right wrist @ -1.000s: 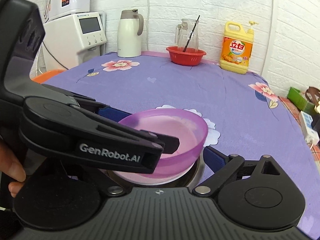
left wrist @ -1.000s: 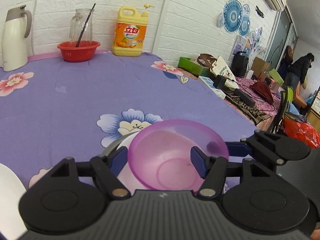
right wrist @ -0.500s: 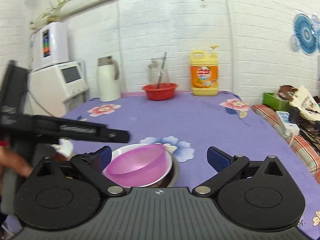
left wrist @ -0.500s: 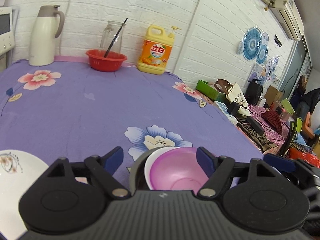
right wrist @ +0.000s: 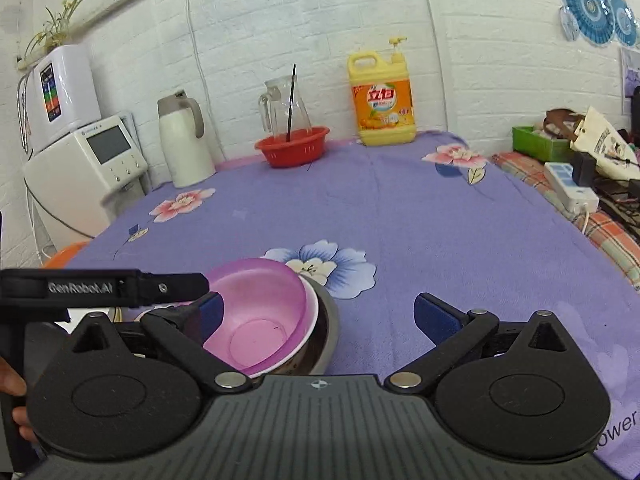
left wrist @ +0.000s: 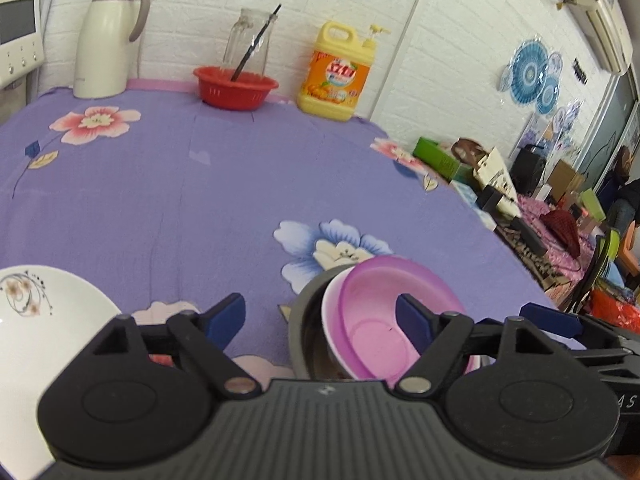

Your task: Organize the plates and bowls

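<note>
As seen from the left wrist view, items run left to right across the purple floral tablecloth [left wrist: 208, 208], a soft woven fabric with printed flowers. One glossy white plate [left wrist: 44, 320] with a fine floral motif lies at the near left edge. One cream thermos jug [left wrist: 106, 40], smooth and cylindrical, stands at the far left. One red plastic basket [left wrist: 235, 88], round and slotted, sits beside it with one clear glass pitcher [left wrist: 250, 40] behind it; a thin dark rod leans in the pitcher. One yellow detergent bottle [left wrist: 338, 70] with a pump top follows.

At the near right sits one nested stack of three bowls: a translucent purple plastic bowl [left wrist: 384, 312] tilted inside a white bowl [left wrist: 330, 316], which rests inside a metal bowl [left wrist: 304, 320]. All three are round.

The left gripper [left wrist: 320, 320] has its jaws opening; the right blue pad overlaps the purple bowl in the picture, the left pad stands over bare cloth, and neither visibly presses on the bowl.

In the right wrist view, the right gripper [right wrist: 316, 318] has its jaws spread wide. The bowl stack lies by its left pad, with bare cloth between the pads, and nothing is gripped.
</note>
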The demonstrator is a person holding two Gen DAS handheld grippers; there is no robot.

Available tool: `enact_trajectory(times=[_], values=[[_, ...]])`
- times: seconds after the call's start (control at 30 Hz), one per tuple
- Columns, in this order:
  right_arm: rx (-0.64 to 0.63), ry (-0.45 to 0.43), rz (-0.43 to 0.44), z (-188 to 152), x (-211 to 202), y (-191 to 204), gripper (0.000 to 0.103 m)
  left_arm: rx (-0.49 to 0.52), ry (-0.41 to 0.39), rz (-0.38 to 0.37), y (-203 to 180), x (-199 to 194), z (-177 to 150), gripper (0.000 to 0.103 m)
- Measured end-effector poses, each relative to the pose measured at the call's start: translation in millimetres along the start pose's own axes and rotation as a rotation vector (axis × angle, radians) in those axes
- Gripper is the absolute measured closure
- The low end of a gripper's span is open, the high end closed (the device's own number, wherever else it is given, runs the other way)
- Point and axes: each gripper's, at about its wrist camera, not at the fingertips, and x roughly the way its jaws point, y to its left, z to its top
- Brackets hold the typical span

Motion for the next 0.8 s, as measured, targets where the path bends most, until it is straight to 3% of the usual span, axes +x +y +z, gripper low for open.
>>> enact_trajectory(times=[0.13, 0.23, 0.43, 0.67, 0.73, 0.8], values=[[0.039, 0.094, -0.042, -3.0, 15.2, 4.6, 0.0, -0.02, 0.025, 0.041, 8.6, 4.3, 1.5, 0.021], [0.083, 0.112, -0.09, -7.5, 20.7, 4.7, 0.0, -0.02, 0.05, 0.066, 10.0, 11.5, 3.3, 0.02], [0.146, 0.16, -0.104, -11.0, 35.9, 3.7, 0.0, 0.022, 0.077, 0.126, 2.9, 27.4, 3.5, 0.019], [0.066, 0.178, -0.129, -11.1, 50.0, 10.3, 0.0, 0.074, 0.068, 0.139, 1.4, 38.6, 12.9, 0.018], [0.046, 0.186, -0.118, -12.4, 53.9, 14.2, 0.0, 0.076, 0.071, 0.136, 2.3, 42.0, 13.1, 0.004], [0.038, 0.199, -0.106, -14.3, 58.3, 16.9, 0.0, 0.099, 0.057, 0.142, 0.7, 43.8, 12.1, 0.004]])
